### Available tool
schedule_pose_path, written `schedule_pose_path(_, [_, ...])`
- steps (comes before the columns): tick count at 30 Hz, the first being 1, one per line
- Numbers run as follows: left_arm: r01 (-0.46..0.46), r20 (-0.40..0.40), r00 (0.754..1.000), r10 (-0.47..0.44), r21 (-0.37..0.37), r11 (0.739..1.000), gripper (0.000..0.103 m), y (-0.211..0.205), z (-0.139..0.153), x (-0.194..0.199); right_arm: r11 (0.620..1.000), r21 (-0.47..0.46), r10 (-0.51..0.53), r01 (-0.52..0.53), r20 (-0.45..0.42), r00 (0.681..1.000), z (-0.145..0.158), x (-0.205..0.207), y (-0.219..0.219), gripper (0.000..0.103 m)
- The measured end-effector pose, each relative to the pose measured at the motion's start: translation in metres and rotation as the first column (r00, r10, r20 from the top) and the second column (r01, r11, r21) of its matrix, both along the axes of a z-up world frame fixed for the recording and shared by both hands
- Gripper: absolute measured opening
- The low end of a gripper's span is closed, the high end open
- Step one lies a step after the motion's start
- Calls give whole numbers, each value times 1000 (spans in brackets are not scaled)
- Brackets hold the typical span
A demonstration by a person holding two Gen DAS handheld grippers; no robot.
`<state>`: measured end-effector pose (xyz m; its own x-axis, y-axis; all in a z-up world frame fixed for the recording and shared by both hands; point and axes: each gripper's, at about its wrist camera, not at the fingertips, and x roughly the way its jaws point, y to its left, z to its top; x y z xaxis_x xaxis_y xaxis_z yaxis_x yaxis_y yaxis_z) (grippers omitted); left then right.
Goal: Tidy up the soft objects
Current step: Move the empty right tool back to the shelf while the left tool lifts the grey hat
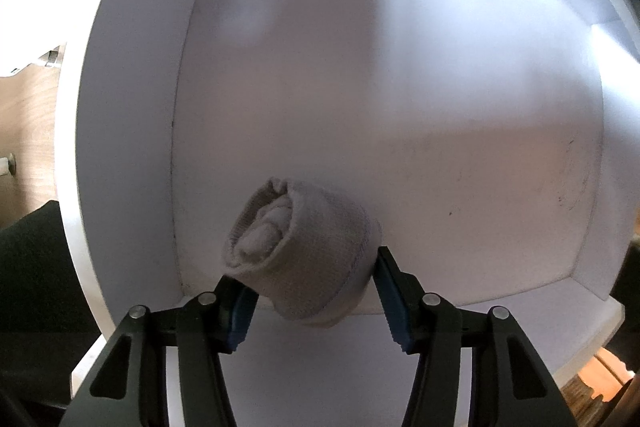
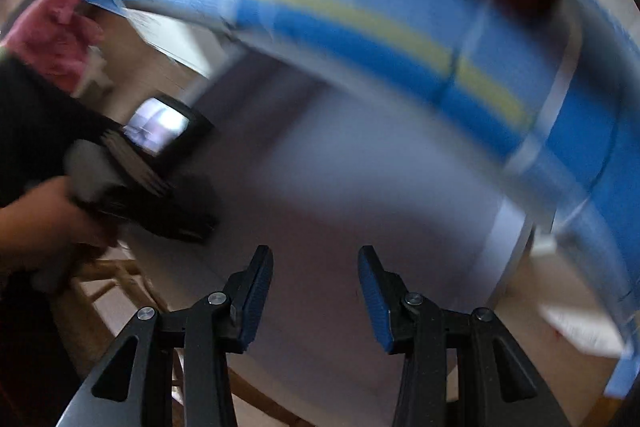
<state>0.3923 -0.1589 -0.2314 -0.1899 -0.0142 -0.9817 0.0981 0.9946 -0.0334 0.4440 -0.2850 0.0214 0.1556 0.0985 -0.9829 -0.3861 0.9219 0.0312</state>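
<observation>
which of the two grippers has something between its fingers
The left gripper: a rolled grey sock sits between its fingers inside the white drawer. The right gripper is open with nothing between its fingers.

Left gripper (image 1: 310, 281) held level, blue-padded fingers (image 1: 390, 291) spread wide, one either side of what sits between them; contact on either pad unclear. Right gripper (image 2: 316, 283) likewise parted, nothing between the pads, view smeared by blur. Bare hand (image 2: 40, 227) at far left, wrapped around the other black tool.
</observation>
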Motion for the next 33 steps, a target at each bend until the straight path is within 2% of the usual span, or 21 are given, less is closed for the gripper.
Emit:
schedule_pose_path(4, [13, 13, 1000, -13, -6, 1000, 54, 0, 1, -4, 995, -37, -95, 93, -67, 993, -25, 6, -11, 44])
schedule_pose_path(8, [15, 29, 999, -14, -19, 1000, 54, -1, 4, -10, 991, -89, -114, 104, -109, 988, -41, 7, -14, 44])
schedule_pose_path(14, [-20, 38, 999, 22, -46, 999, 54, 10, 8, -17, 983, -115, -159, 140, -172, 972, -55, 11, -20, 44])
schedule_pose_path(21, [-61, 75, 995, 68, -100, 993, 54, 22, 25, -25, 965, -162, -245, 207, -272, 930, -75, 14, -39, 45])
schedule_pose_path(33, [7, 206, 978, 41, -224, 975, 54, 37, 91, -49, 965, -137, -254, 223, -289, 923, -74, 25, -43, 45])
